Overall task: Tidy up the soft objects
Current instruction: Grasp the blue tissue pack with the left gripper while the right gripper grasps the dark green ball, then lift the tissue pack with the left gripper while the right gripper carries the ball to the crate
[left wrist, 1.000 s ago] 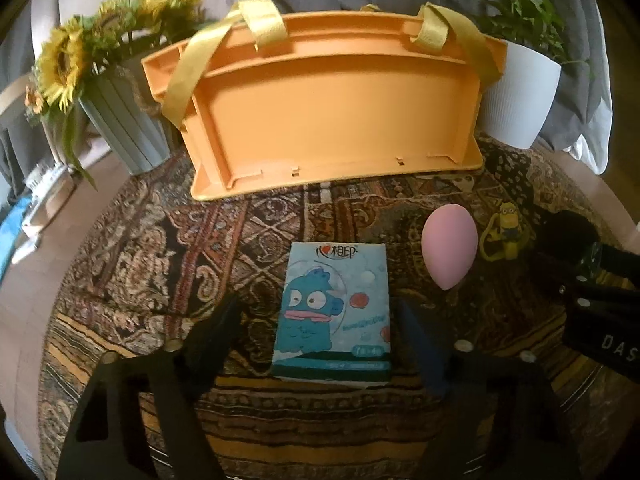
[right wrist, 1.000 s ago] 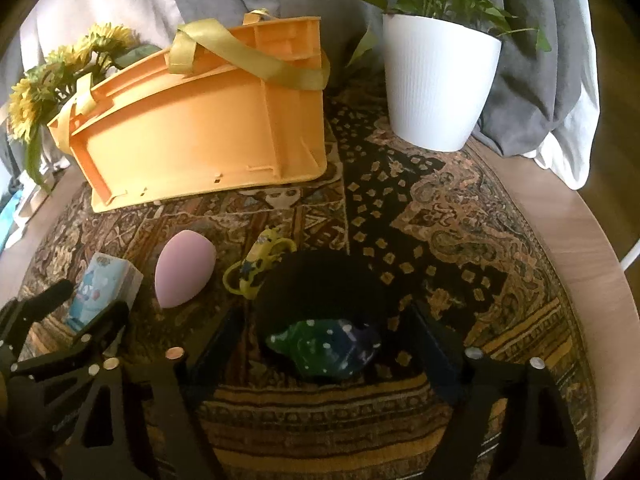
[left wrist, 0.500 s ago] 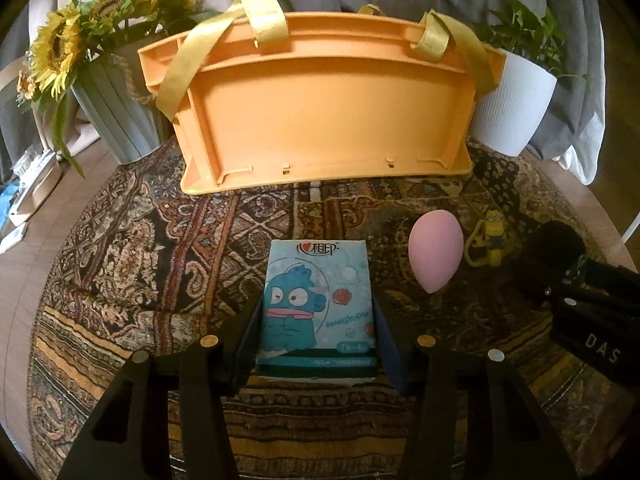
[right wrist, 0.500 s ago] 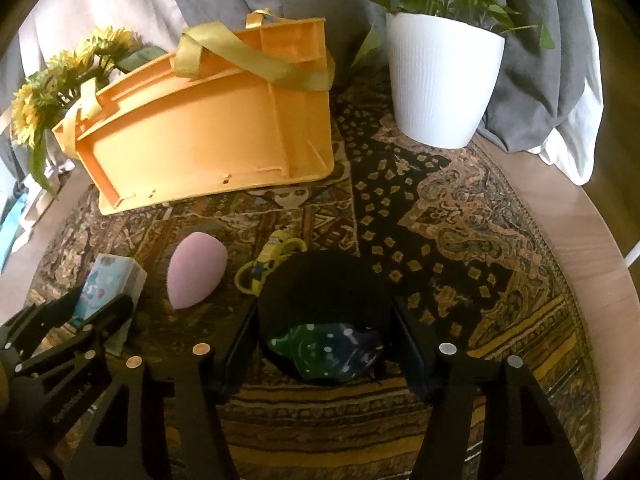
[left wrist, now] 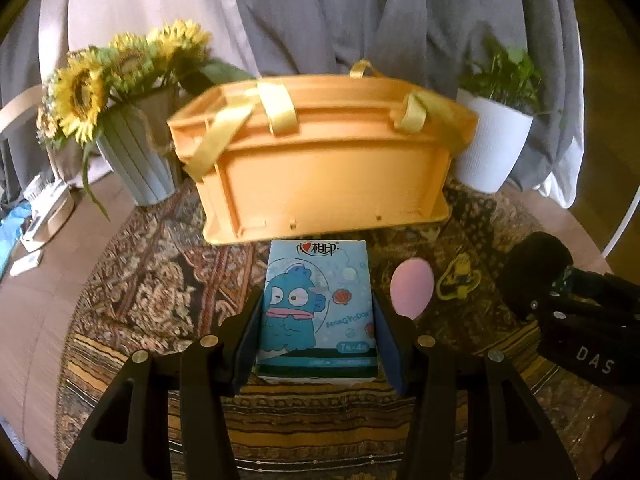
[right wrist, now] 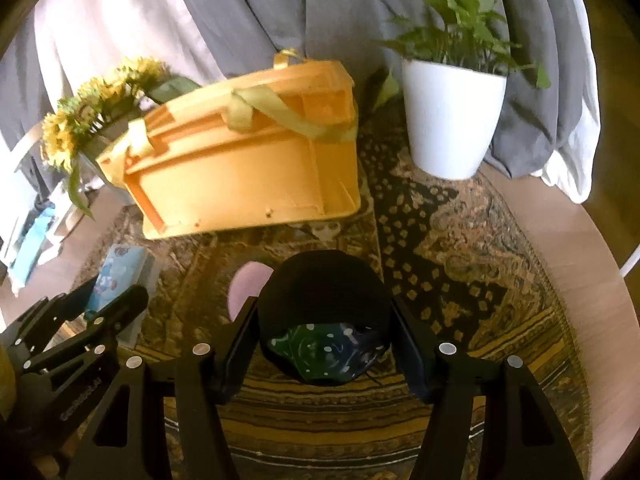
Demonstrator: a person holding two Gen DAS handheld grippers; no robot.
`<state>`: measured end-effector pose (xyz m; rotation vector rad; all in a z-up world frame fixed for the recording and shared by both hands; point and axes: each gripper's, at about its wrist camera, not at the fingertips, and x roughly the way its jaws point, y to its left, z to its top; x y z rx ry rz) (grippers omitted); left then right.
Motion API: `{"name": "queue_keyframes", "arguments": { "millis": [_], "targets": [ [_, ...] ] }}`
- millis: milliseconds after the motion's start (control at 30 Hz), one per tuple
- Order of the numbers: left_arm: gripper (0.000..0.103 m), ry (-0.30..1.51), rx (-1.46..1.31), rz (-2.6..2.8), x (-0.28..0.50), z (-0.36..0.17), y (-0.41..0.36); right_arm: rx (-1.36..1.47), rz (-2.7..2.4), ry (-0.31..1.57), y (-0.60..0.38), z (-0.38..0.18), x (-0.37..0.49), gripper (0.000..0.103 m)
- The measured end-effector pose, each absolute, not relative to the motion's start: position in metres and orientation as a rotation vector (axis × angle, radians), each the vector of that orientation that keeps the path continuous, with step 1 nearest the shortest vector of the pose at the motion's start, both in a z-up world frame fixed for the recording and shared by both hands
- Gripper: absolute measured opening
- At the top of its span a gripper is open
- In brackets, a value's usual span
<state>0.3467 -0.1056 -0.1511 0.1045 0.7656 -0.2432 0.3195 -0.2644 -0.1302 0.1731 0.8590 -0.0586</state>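
My left gripper [left wrist: 316,344] is shut on a light-blue tissue pack [left wrist: 316,308] with a cartoon fish, held lifted above the rug. My right gripper [right wrist: 320,344] is shut on a black soft object [right wrist: 322,296] with a green and blue dotted underside, also lifted. An orange basket [left wrist: 324,176] with yellow straps stands ahead; it also shows in the right wrist view [right wrist: 244,172]. A pink egg-shaped sponge [left wrist: 412,288] lies on the rug to the right of the tissue pack, and is partly hidden behind the black object in the right wrist view [right wrist: 244,288].
A yellow minion keyring [left wrist: 458,276] lies beside the sponge. A sunflower vase [left wrist: 132,152] stands left of the basket and a white plant pot [right wrist: 452,116] right of it. A patterned rug [right wrist: 460,248] covers the round wooden table; grey cloth hangs behind.
Both grippers closed from open onto their objects, the left on the tissue pack and the right on the black object, then rose, so the basket now looks lower and farther.
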Motion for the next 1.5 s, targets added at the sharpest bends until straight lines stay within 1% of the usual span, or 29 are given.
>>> {"name": "queue_keyframes", "arguments": {
  "millis": [367, 800, 1500],
  "targets": [
    [0.052, 0.692, 0.073, -0.256, 0.336, -0.11, -0.09, 0.162, -0.03, 0.77, -0.251, -0.089, 0.316, 0.064],
    [0.052, 0.549, 0.052, -0.246, 0.327, -0.056, -0.069, 0.141, 0.006, 0.639, -0.231, -0.039, 0.317, 0.064],
    [0.052, 0.404, 0.045, -0.227, 0.346, -0.004, -0.057, 0.114, 0.027, 0.499, -0.22, 0.006, 0.348, 0.064]
  ]
}}
